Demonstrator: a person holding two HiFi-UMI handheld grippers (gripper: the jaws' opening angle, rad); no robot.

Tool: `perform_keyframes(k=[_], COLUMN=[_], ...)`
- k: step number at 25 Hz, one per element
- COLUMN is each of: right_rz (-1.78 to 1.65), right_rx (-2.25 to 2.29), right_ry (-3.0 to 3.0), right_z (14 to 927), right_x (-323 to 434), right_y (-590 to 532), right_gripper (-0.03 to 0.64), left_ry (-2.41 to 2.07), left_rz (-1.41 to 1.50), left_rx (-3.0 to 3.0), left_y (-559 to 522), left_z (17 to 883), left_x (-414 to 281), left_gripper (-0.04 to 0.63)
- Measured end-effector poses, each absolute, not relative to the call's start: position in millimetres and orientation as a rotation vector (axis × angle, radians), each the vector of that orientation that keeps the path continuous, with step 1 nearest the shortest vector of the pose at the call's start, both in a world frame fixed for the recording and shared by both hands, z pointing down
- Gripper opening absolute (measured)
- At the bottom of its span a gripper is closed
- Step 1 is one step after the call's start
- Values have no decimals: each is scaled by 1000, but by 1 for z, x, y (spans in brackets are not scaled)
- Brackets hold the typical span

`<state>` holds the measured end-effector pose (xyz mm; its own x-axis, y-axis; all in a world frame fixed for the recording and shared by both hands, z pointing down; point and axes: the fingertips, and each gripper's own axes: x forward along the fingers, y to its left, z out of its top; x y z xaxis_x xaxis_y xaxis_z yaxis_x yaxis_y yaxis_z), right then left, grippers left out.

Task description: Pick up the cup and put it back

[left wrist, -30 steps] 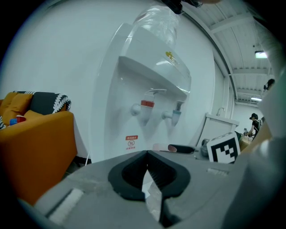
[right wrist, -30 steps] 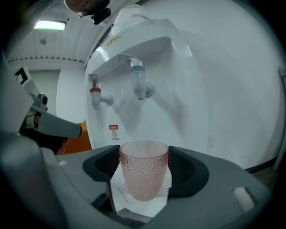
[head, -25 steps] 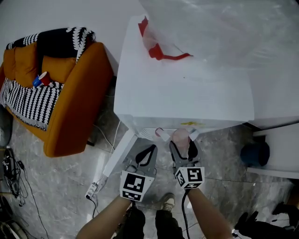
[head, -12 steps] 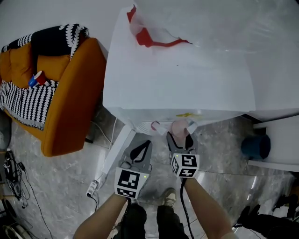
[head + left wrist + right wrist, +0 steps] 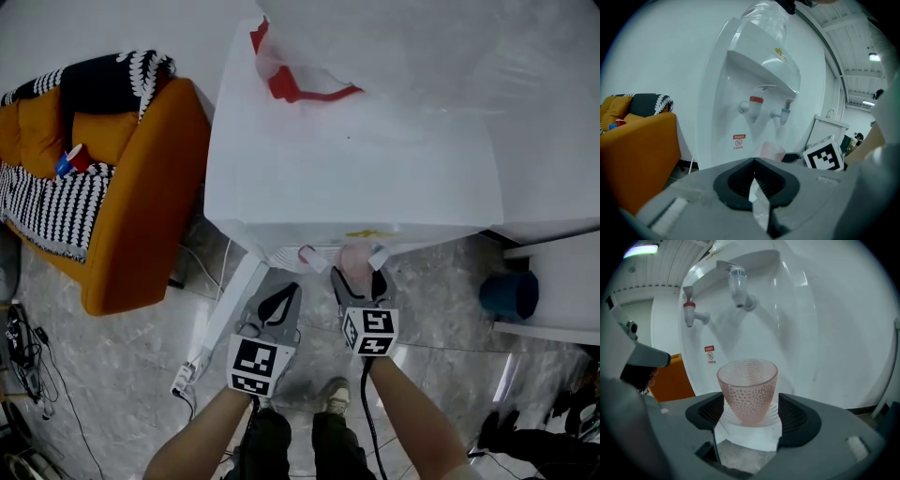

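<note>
The right tool (image 5: 751,413) gapes wide, jaws just opened further, clear of the pink dimpled translucent cup (image 5: 747,390) between them on the white drip tray (image 5: 751,433); the left tool (image 5: 754,180) stays closed, as before.

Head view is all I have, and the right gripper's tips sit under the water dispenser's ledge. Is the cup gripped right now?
Observer: No. The right gripper has its jaws apart, and they have just been opening. The pink cup stands between the pads with a gap on each side.
Operator: Is the cup resting on anything?
Observer: Yes, it stands upright on the white ribbed drip tray.
Operator: Which tap is it under?
Observer: The blue tap is above it. The red tap is off to the side.
</note>
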<state>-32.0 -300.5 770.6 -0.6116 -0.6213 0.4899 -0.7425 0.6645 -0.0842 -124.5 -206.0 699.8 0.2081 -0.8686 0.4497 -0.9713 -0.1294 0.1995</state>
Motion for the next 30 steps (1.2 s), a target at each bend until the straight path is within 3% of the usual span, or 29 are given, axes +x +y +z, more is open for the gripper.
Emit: perform_keyframes(k=[15, 30], right_rz=[401, 390], right_rx=[1070, 1064], right_ry=[-2443, -2643], right_z=[682, 472], right_x=[-15, -1], right_y=[-274, -223], right_gripper=[365, 227], left_ry=[-1717, -1773], left_rz=[321, 321], left_rx=[2011, 2138], left_y=[-186, -160], left_z=[639, 497], left_x=[-125, -126], left_gripper=[3, 3])
